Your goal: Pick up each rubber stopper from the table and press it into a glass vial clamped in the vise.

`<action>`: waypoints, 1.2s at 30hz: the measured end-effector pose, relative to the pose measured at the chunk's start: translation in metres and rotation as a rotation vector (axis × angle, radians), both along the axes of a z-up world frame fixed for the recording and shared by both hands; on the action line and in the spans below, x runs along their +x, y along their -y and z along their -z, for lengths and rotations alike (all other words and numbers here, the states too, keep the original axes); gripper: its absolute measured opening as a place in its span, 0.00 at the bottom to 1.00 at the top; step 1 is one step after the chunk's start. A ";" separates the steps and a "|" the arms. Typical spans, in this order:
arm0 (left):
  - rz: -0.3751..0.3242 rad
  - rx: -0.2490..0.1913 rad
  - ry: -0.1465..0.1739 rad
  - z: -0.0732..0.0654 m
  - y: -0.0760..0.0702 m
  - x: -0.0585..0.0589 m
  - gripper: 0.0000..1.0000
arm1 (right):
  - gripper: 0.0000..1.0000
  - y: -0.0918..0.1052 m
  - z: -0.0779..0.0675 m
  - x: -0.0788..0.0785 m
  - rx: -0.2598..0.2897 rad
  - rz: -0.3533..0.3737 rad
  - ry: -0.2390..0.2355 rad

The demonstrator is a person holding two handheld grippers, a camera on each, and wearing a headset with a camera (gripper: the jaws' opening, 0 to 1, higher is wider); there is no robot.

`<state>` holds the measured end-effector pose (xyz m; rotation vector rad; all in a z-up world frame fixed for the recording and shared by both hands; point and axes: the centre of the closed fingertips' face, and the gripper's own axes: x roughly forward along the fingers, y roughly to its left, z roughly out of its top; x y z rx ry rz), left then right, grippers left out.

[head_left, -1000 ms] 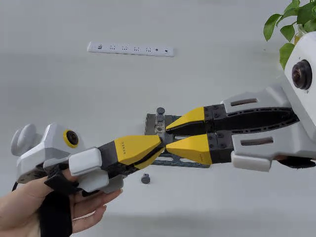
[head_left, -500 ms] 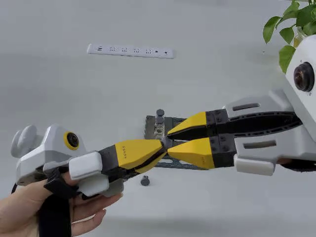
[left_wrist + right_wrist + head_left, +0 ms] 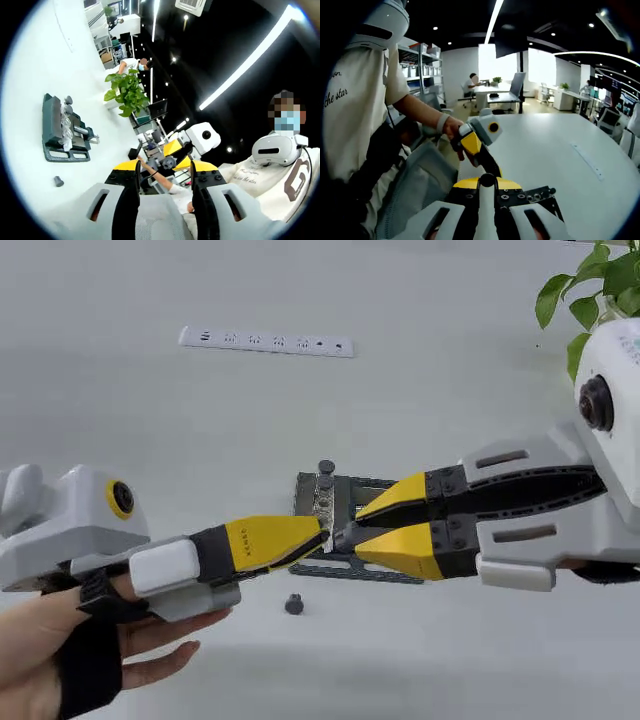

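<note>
My right gripper (image 3: 350,537) comes in from the right above the vise (image 3: 340,512), shut on a grey rubber stopper (image 3: 344,538). That stopper (image 3: 487,180) sits pinched at the jaw tips in the right gripper view. My left gripper (image 3: 322,535) faces it from the left, tips a little apart from the stopper. In the left gripper view its jaws stand open with nothing between them (image 3: 164,172). The dark vise (image 3: 62,130) holds glass vials, and two vials (image 3: 325,475) at its far end carry stoppers. One loose stopper (image 3: 294,604) lies on the table in front of the vise.
A white power strip (image 3: 265,341) lies far back on the white table. A green plant (image 3: 590,295) stands at the back right corner. A hand (image 3: 447,127) holds the left gripper. Office desks and chairs stand beyond the table.
My left gripper has drawn back to the left, away from the right gripper's tips. The stopper has stayed between the right gripper's jaws. The right gripper has shifted slightly right.
</note>
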<state>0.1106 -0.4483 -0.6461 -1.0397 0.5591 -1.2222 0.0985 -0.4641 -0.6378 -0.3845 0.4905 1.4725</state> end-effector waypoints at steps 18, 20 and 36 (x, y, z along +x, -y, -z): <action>-0.088 0.428 0.308 0.033 0.001 0.012 0.71 | 0.05 0.031 0.056 0.032 -0.482 -0.133 0.037; -0.103 0.442 0.308 0.034 0.000 0.013 0.75 | 0.05 0.030 0.060 0.036 -0.506 -0.150 0.038; -0.191 0.613 0.356 0.053 -0.016 0.025 0.82 | 0.05 0.026 0.088 0.073 -0.691 -0.271 0.053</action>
